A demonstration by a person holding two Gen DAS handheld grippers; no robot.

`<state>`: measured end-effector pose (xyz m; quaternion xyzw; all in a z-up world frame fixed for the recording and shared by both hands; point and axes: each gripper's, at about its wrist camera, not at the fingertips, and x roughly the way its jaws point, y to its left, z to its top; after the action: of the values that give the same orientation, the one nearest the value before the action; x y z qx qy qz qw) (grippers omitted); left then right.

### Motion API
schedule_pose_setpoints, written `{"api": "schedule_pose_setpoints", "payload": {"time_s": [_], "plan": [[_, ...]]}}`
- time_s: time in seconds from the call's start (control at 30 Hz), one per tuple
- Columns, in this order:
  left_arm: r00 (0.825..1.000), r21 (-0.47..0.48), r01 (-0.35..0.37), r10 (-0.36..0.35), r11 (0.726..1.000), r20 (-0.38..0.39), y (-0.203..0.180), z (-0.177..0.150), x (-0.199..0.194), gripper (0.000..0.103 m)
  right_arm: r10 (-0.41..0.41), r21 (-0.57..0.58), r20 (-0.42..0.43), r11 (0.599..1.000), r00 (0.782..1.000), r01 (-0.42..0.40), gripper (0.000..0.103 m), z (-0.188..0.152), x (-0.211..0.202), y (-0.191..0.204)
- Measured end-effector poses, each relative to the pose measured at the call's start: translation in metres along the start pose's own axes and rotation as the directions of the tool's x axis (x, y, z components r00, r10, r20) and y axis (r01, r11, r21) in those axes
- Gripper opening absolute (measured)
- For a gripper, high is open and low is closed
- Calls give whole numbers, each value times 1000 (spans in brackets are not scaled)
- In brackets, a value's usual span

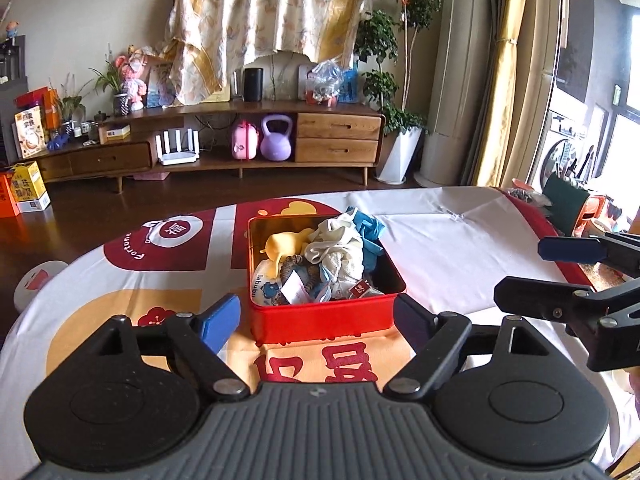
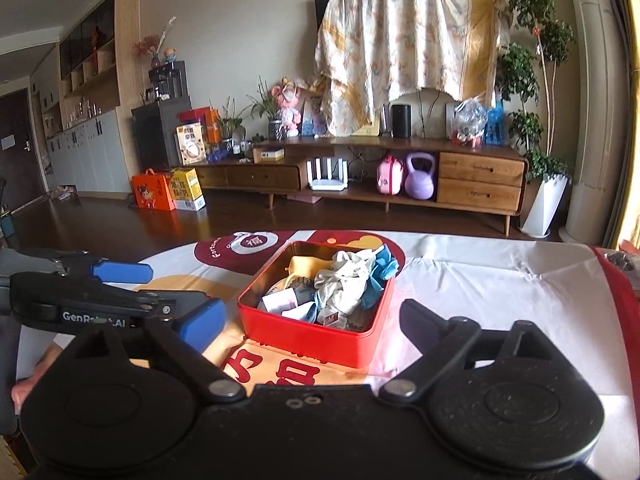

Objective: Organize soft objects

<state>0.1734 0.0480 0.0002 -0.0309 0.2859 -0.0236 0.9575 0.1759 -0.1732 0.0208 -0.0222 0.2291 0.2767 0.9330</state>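
A red tin box (image 1: 320, 318) (image 2: 304, 334) stands on the table, filled with soft items: a white cloth (image 1: 338, 250) (image 2: 344, 280), a blue cloth (image 1: 370, 230) (image 2: 382, 264), a yellow piece (image 1: 282, 246) and tagged small pieces. My left gripper (image 1: 318, 320) is open and empty, just in front of the box. My right gripper (image 2: 312, 322) is open and empty, also in front of the box. Each gripper shows in the other's view: the right one (image 1: 532, 272) at the right, the left one (image 2: 160, 292) at the left.
The table carries a white, red and orange printed cloth (image 1: 440, 240) (image 2: 480, 280). Clutter sits at its far right edge (image 1: 576, 204). Beyond is a wooden floor and a TV cabinet (image 1: 240, 140) (image 2: 380, 176) with a purple kettlebell and plants.
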Motion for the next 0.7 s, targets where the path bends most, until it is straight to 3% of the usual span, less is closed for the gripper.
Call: {"api": "schedule_pose_setpoints", "payload": {"time_s": [0.1, 0.27, 0.7], "plan": [[1000, -15, 9, -8, 1000, 15, -2, -4, -11, 88, -6, 12, 25, 1000, 1000, 5, 102, -3, -8, 2], [999, -37, 11, -9, 999, 39, -5, -8, -25, 101, -4, 35, 48, 999, 999, 2, 103, -6, -18, 3], [1000, -98, -10, 13, 995, 27, -6, -20, -42, 102, -21, 95, 31, 995, 999, 17, 103, -23, -31, 4]]}}
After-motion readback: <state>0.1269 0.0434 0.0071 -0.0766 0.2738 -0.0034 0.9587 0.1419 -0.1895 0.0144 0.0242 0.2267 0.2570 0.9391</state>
